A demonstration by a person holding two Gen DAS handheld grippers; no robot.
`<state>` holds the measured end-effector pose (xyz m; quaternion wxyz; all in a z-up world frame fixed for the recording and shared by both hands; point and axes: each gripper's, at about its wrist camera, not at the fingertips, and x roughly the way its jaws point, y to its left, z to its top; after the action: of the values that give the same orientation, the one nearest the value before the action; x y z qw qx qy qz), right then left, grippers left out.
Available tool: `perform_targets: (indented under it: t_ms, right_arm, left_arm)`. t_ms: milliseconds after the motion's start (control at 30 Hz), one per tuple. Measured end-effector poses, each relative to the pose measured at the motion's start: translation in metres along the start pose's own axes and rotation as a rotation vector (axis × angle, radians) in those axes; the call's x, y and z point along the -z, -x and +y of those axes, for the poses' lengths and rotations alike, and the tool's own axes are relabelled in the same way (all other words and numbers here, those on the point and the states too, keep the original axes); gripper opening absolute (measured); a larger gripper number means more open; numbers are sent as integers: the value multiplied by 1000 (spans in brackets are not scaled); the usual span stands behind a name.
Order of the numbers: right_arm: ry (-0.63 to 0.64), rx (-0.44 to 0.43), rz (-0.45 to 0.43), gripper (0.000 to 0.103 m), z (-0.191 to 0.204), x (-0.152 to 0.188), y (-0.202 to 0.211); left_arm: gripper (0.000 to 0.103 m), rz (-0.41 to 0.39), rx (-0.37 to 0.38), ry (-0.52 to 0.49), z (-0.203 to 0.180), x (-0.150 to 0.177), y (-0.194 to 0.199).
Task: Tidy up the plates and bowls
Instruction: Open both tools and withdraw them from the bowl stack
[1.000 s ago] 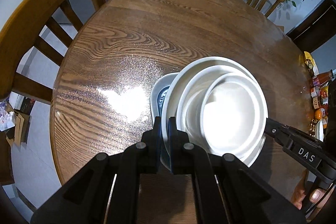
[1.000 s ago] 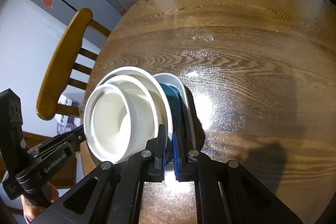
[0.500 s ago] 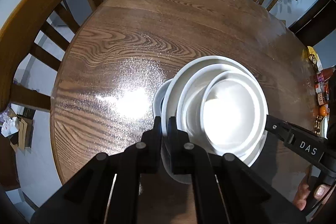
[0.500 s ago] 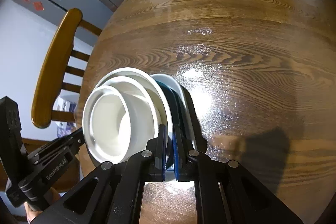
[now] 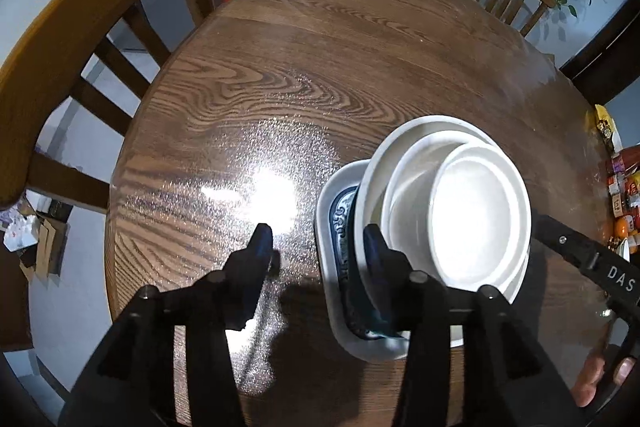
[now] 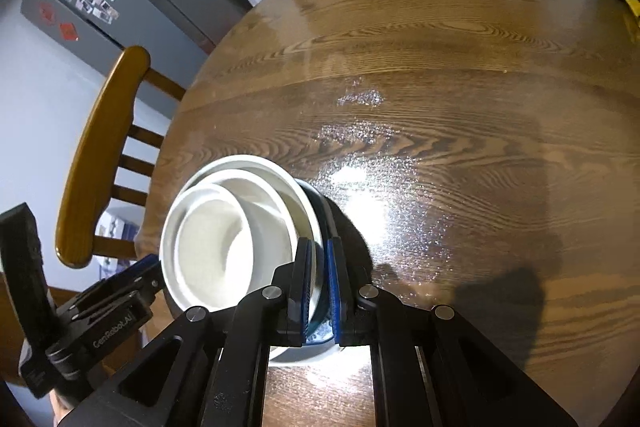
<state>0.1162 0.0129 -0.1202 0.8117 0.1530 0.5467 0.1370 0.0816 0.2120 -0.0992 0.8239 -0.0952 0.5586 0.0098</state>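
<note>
We see a stack of dishes resting on the round wooden table, toward its near edge. At the bottom of the stack lies a pale tray with a blue patterned inside, on it a wide white plate, then two white bowls nested one inside the other. Our left gripper is opening: its fingers stand apart on either side of the tray's rim, one over bare table left of the stack, the other against the plate's edge, and they press on nothing. Our right gripper has its fingers drawn narrow, pinching the rim of the stack's plate and tray on the opposite side. Wooden chairs stand around the table, away from the stack.
</note>
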Motion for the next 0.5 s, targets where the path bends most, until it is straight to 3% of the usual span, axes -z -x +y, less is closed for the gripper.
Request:
perform_targets:
  t_ms: [200, 367, 433, 500]
  right_arm:
    - [7, -7, -27, 9, 4, 5, 9]
    - [57, 11, -78, 9, 16, 16, 28]
    - [92, 32, -105, 20, 24, 24, 36]
    - [124, 60, -133, 55, 28, 32, 43]
  left_arm:
    - [46, -31, -13, -31, -6, 6, 8]
    - [53, -83, -59, -70, -8, 13, 20]
    - [78, -122, -48, -82, -6, 16, 32]
    - [81, -174, -64, -100, -5, 18, 45]
